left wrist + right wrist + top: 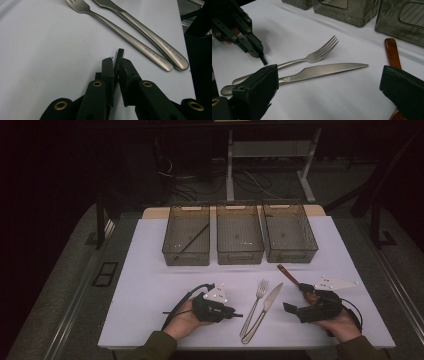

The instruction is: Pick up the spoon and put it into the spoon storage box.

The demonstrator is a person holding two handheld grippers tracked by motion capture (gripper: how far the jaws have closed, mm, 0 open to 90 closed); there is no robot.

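A steel fork (255,305) and a steel knife (265,307) lie side by side on the white table (150,285), tips pointing away from the person. My left gripper (239,315) rests on the table left of their handles, jaws shut on nothing. In the left gripper view its tips (115,58) stand a short way from the fork handle (130,40) and the knife handle (150,37). My right gripper (296,297) is open right of the knife. In the right gripper view, the knife (324,70) lies between the wide jaws (329,75), with the fork (312,57) behind it.
Three dark mesh bins (186,257) (240,256) (292,255) stand in a row at the back; the left one holds a thin dark stick (192,240). A brown wooden-handled utensil (287,272) lies by the right gripper, near its right jaw (392,52).
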